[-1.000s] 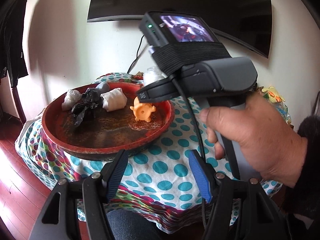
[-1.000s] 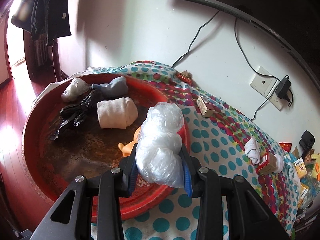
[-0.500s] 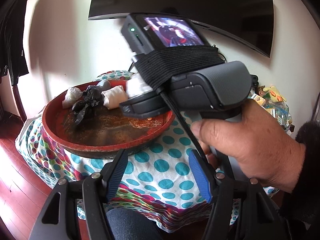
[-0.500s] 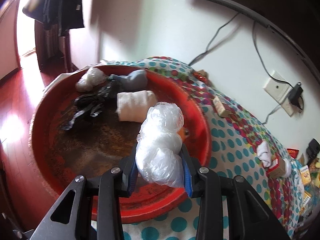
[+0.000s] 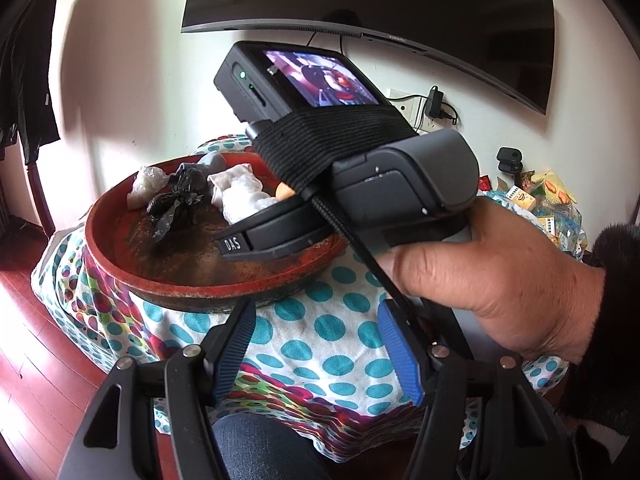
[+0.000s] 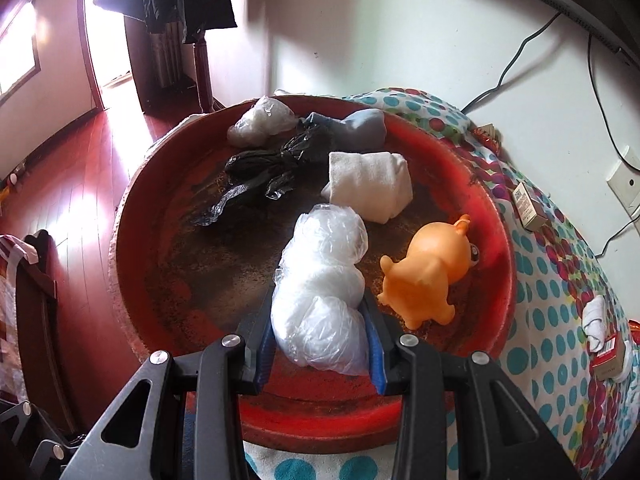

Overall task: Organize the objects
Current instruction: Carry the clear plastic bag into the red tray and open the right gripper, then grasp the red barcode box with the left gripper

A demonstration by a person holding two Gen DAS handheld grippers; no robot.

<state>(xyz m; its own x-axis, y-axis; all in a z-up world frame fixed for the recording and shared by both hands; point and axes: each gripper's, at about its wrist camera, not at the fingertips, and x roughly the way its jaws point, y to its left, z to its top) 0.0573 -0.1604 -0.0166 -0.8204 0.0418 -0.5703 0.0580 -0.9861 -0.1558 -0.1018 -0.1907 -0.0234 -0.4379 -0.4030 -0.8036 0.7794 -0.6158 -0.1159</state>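
A: Counted in the red basin (image 6: 498, 240)?

B: Six in all. One clear plastic bundle (image 6: 320, 292), pinched between the blue pads of the right gripper (image 6: 320, 344), hanging low over the middle of the basin; whether touching the floor of it, cannot tell. One orange toy animal (image 6: 428, 276) just right of the bundle, on the basin floor. One folded white cloth (image 6: 370, 186) beyond the bundle. One crumpled black plastic bag (image 6: 260, 176) left of the cloth. One grey roll (image 6: 362, 130) at the far rim. One smaller clear plastic wad (image 6: 260, 122) beside the grey roll, also at the far rim.

A: And outside the basin?

B: On the dotted tablecloth (image 6: 560, 272): one small brown box (image 6: 528, 204) just off the right rim, one white rolled piece (image 6: 596, 318) farther right, one red-and-brown box (image 6: 610, 356) touching that piece.

A: Grippers?

B: Two. Right one closed on the plastic bundle, jaws pressed into its sides. Left gripper (image 5: 316, 352) with jaws spread wide, nothing between the pads, hovering over the near edge of the table, short of the basin.

A: Hands?

B: One seen from the left wrist camera: the right hand (image 5: 488, 276), wrapped around the grey handle of the right gripper, a small camera with a lit screen (image 5: 320, 80) strapped on top. One dark television (image 5: 380, 8) on the wall behind.
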